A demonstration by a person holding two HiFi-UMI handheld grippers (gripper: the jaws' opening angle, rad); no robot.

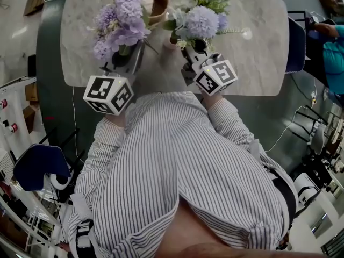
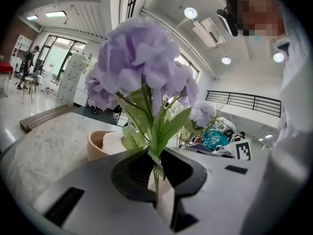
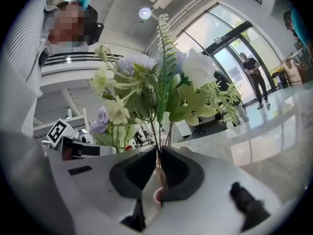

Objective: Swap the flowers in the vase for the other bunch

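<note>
the left gripper point(image 2: 155, 169) has its jaws nearly together, pinching the thin green stem of the purple bunch point(image 2: 139, 62) low down, below the leaves. this keeps the heavy heads upright and clear of the table point(image 1: 258, 52). the right gripper point(image 3: 159, 173) has its jaws pressed onto the few stems of the mixed bunch point(image 3: 161, 82) of white flowers, fern and pale leaves, also gripped low so that the stem ends hang free beneath. both bunches are held side by side over the near part of the table, purple on the left, mixed on the right, which keeps the blooms apart. a small pale pink vase point(image 3: 156, 196) shows just under the right jaws. the mixed stems run down toward its mouth, but whether their ends sit inside it cannot be told. a tan bowl point(image 1: 159, 4) stands farther off, behind the purple bunch, and holds something pale that cannot be made out. judged from this, the swap is at its middle step.
</note>
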